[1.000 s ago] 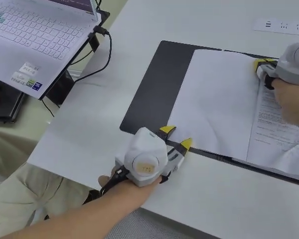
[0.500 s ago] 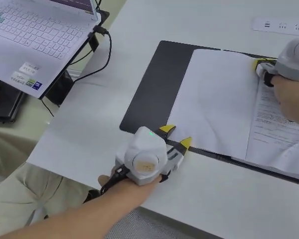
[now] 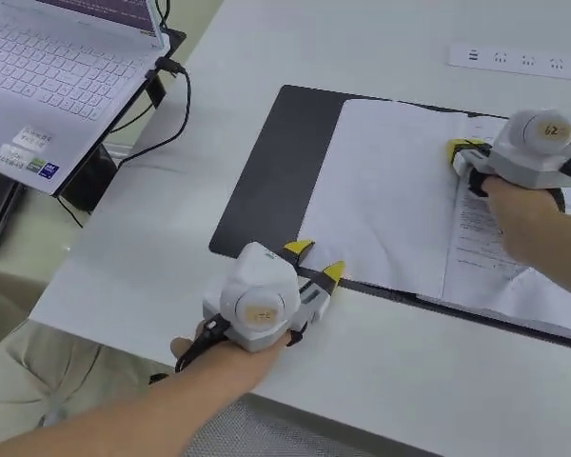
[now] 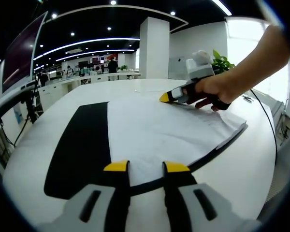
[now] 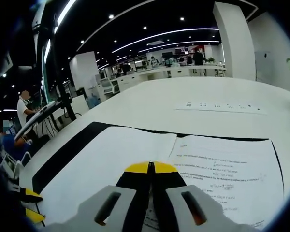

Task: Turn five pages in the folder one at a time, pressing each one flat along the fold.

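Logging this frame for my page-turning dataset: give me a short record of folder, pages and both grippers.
folder: open on white table
left page: blank, lying flat
right page: printed text
left gripper: open, at folder's near edge
right gripper: shut, tips at the fold
nearby: laptop, power strip

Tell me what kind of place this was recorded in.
Most likely a large open-plan office: a laptop and a power strip sit on a white desk, and rows of other desks run under long ceiling lights.
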`<state>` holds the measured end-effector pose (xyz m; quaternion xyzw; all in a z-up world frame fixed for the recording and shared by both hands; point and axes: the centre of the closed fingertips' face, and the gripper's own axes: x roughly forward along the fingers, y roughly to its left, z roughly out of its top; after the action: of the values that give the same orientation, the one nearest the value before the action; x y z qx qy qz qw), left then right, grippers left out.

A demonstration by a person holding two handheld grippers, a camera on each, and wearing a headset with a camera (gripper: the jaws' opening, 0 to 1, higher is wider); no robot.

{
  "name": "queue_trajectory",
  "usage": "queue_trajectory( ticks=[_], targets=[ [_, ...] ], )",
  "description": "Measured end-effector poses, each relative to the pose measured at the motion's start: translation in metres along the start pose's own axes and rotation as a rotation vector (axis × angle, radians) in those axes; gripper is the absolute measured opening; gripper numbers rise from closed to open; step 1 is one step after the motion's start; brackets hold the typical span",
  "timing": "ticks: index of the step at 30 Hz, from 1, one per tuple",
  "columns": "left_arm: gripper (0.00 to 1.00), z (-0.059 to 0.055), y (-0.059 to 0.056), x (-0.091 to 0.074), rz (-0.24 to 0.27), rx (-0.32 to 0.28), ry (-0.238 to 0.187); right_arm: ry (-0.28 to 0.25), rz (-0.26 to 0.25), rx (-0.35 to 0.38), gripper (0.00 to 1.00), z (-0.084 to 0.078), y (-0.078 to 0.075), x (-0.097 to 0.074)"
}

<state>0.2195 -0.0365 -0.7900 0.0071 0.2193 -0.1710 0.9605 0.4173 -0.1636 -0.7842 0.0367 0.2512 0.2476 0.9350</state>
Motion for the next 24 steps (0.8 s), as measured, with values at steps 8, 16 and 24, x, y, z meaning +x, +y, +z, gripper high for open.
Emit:
queue_trajectory(
  ticks=[8, 16, 24],
  targets=[
    [0.26, 0.0, 0.0, 0.0, 0.0, -0.001, -0.005, 0.002, 0.002, 0.008, 0.0, -0.006, 0.015, -0.027],
    [0.26, 0.0, 0.001, 0.0, 0.001, -0.002, -0.005, 0.021, 0.016, -0.021, 0.0, -0.014, 0.027, -0.051],
    [0.26, 0.0, 0.001, 0.0, 0.001, -0.007, -0.005, 0.031, 0.024, -0.032, 0.0, -0.022, 0.036, -0.07]
  ],
)
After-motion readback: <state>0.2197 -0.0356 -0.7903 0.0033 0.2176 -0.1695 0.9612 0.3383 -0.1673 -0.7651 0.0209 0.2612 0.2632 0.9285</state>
